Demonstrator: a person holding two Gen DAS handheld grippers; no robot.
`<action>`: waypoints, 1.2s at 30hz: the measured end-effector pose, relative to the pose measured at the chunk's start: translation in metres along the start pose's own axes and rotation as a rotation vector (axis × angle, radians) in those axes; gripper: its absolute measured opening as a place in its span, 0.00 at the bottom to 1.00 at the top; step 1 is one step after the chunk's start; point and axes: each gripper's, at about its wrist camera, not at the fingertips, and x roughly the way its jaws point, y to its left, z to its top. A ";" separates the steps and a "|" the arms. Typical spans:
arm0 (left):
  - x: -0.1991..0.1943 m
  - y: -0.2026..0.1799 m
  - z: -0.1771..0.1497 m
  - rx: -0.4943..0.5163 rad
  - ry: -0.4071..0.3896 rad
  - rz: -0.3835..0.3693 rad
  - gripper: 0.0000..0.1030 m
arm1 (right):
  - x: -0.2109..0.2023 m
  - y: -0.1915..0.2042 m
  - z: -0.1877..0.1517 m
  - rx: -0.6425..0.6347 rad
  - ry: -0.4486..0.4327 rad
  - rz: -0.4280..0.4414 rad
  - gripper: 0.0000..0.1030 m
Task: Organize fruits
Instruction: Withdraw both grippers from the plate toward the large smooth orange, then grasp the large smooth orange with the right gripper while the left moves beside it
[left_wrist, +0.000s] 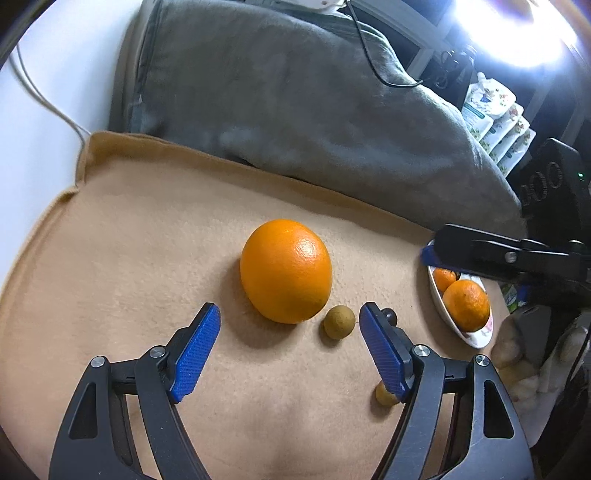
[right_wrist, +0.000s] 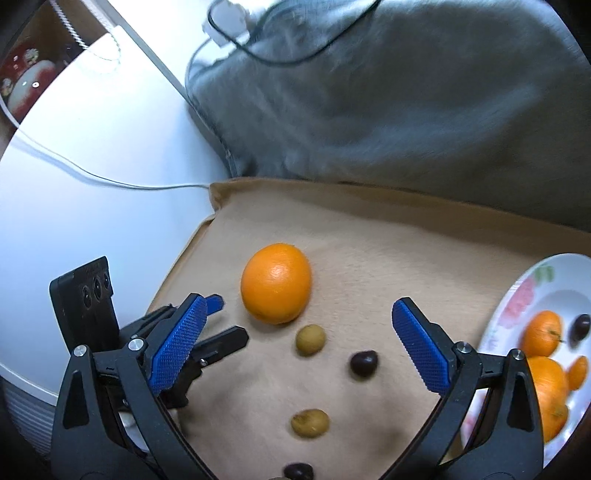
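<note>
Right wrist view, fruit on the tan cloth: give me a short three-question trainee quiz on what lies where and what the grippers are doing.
1. True or false: the large orange already lies on the floral plate.
2. Which fruit lies nearest the large orange? A. the tan round fruit B. the dark round fruit C. a tangerine on the plate
3. Fill in: the right gripper and the left gripper are both ____, holding nothing.

Key: 1 false; it rests on the tan cloth. 2 A. 3 open.
</note>
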 end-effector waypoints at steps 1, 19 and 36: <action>0.002 0.002 0.001 -0.007 0.003 -0.005 0.75 | 0.006 0.000 0.002 0.010 0.012 0.009 1.00; 0.021 0.006 0.009 -0.036 0.036 -0.050 0.69 | 0.066 -0.001 0.013 0.084 0.127 0.056 0.74; 0.017 0.005 0.002 -0.013 0.038 -0.012 0.58 | 0.077 0.002 0.012 0.083 0.124 0.064 0.64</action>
